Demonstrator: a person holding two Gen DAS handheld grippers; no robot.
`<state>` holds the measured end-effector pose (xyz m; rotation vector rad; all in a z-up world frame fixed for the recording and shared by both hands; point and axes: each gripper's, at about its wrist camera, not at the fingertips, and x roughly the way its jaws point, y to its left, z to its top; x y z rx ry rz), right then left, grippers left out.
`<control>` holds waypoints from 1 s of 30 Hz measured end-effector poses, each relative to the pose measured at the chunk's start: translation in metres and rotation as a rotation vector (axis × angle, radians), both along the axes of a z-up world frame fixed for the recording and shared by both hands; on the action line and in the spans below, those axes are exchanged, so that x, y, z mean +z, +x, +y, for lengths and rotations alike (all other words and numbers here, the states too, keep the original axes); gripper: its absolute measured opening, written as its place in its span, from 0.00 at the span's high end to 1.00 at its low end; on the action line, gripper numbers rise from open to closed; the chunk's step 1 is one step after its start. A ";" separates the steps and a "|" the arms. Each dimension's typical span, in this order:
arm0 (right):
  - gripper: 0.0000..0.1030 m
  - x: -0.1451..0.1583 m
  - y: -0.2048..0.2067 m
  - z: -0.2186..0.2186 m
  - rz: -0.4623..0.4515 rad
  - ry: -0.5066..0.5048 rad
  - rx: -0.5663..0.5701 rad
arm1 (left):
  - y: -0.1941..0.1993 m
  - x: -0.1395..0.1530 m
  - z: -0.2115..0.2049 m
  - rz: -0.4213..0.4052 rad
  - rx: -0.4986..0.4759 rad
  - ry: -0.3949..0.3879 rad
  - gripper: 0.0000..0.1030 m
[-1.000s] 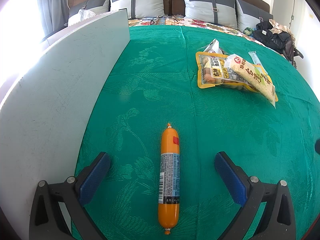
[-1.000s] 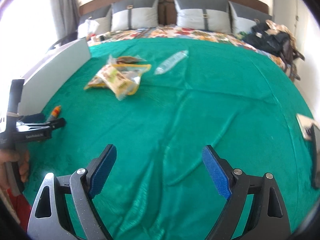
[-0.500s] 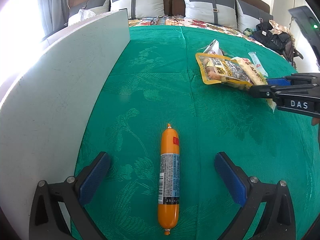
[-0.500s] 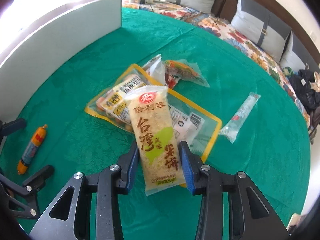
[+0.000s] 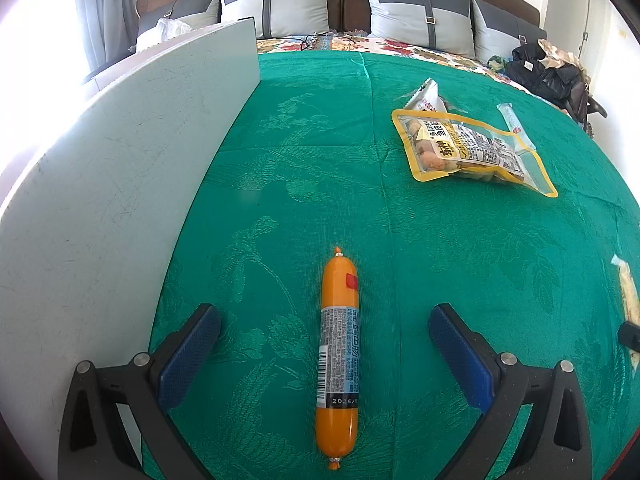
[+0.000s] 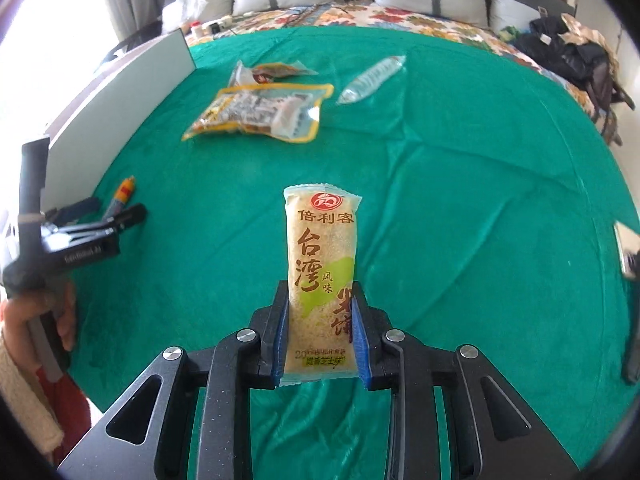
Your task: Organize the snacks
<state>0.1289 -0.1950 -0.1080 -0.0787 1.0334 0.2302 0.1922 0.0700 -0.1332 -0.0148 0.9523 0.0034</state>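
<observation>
My right gripper [image 6: 320, 312] is shut on a tan rice-cracker packet [image 6: 322, 260] and holds it upright above the green cloth; the packet's edge shows at the right of the left wrist view [image 5: 628, 300]. My left gripper [image 5: 326, 344] is open, low over the cloth, with an orange sausage stick [image 5: 338, 352] lying between its fingers, untouched. The sausage [image 6: 122, 194] and left gripper [image 6: 96, 216] also show at the left of the right wrist view. A yellow-edged snack pouch [image 5: 468, 152] [image 6: 260, 114] lies further back.
A white board [image 5: 120, 184] stands upright along the left edge of the cloth. A small foil packet [image 6: 272, 70] and a clear tube packet [image 6: 372, 78] lie behind the pouch. Pillows [image 5: 276, 4] and a dark bag [image 5: 548, 72] sit at the back.
My right gripper closed on the rice-cracker packet, lifted it off the yellow pouch and drew it back toward the near side. My left gripper and the sausage have not moved.
</observation>
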 end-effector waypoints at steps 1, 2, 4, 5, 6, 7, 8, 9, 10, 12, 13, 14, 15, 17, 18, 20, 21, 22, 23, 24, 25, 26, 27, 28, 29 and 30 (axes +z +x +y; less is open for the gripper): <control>0.72 -0.005 -0.003 -0.001 -0.003 -0.011 -0.010 | 0.000 0.000 0.000 0.000 0.000 0.000 0.00; 0.71 -0.011 -0.004 -0.002 0.000 -0.014 -0.021 | 0.000 0.000 0.000 0.000 0.000 0.000 0.00; 0.64 -0.014 -0.008 -0.006 -0.043 0.008 -0.040 | 0.000 0.000 0.000 0.000 0.000 0.000 0.00; 0.57 -0.015 -0.010 -0.006 -0.064 0.018 -0.040 | 0.000 -0.001 0.000 0.000 0.000 0.000 0.00; 0.48 -0.016 -0.012 -0.005 -0.077 0.025 -0.036 | 0.000 -0.001 0.000 0.000 0.000 0.000 0.00; 0.44 -0.018 -0.014 -0.003 -0.091 0.030 -0.027 | 0.000 -0.001 0.000 0.000 0.000 0.000 0.00; 0.37 -0.018 -0.016 0.001 -0.112 0.022 -0.013 | 0.000 -0.001 0.000 0.000 0.000 0.000 0.00; 0.34 -0.020 -0.019 0.005 -0.133 -0.004 0.004 | 0.000 -0.001 0.000 0.000 0.000 0.000 0.00; 0.32 -0.022 -0.021 0.010 -0.156 -0.030 0.020 | 0.000 -0.001 0.000 0.000 0.000 0.000 0.00; 0.22 -0.023 -0.023 0.006 -0.156 -0.002 -0.003 | 0.000 -0.001 -0.001 0.000 0.000 0.000 0.00; 0.22 -0.023 -0.023 0.003 -0.161 0.008 -0.008 | 0.000 -0.001 -0.001 0.000 0.000 0.000 0.00; 0.22 -0.022 -0.025 0.002 -0.161 0.009 -0.008 | 0.000 -0.001 -0.001 0.000 0.000 0.000 0.00; 0.22 -0.022 -0.027 0.000 -0.159 0.013 -0.005 | 0.000 -0.001 -0.001 0.001 0.000 0.000 0.00; 0.22 -0.019 -0.027 -0.008 -0.134 0.061 -0.011 | 0.000 0.000 0.000 0.015 -0.015 -0.004 0.00; 0.22 -0.016 -0.026 -0.016 -0.110 0.112 -0.023 | 0.001 0.000 -0.001 0.042 -0.049 -0.006 0.00; 0.22 -0.011 -0.022 -0.035 -0.061 0.238 -0.071 | 0.006 0.003 -0.001 0.127 -0.128 -0.007 0.01; 0.22 -0.009 -0.017 -0.043 -0.039 0.270 -0.096 | 0.006 0.004 -0.002 0.160 -0.153 -0.015 0.02; 0.22 -0.007 -0.012 -0.047 -0.021 0.270 -0.109 | 0.006 0.006 -0.001 0.178 -0.166 -0.031 0.06; 0.22 -0.005 -0.007 -0.046 -0.010 0.247 -0.108 | 0.005 0.008 0.000 0.187 -0.170 -0.045 0.09; 0.22 -0.002 -0.002 -0.042 0.002 0.214 -0.089 | 0.004 0.010 0.001 0.194 -0.166 -0.051 0.14; 0.23 -0.001 0.002 -0.034 0.015 0.179 -0.059 | 0.004 0.011 0.001 0.196 -0.155 -0.047 0.23; 0.23 0.000 0.006 -0.025 0.025 0.144 -0.026 | 0.003 0.012 0.001 0.191 -0.142 -0.031 0.30; 0.24 -0.001 0.009 -0.015 0.035 0.102 0.005 | 0.002 0.014 0.000 0.182 -0.131 -0.001 0.50; 0.25 -0.004 0.011 -0.005 0.051 0.053 0.031 | 0.000 0.016 -0.001 0.169 -0.134 0.012 0.79; 0.32 -0.009 0.012 0.002 0.072 0.009 0.050 | -0.001 0.018 0.000 0.174 -0.138 -0.004 0.85; 0.56 -0.014 0.014 0.006 0.096 -0.026 0.052 | -0.002 0.018 0.002 0.180 -0.126 -0.011 0.85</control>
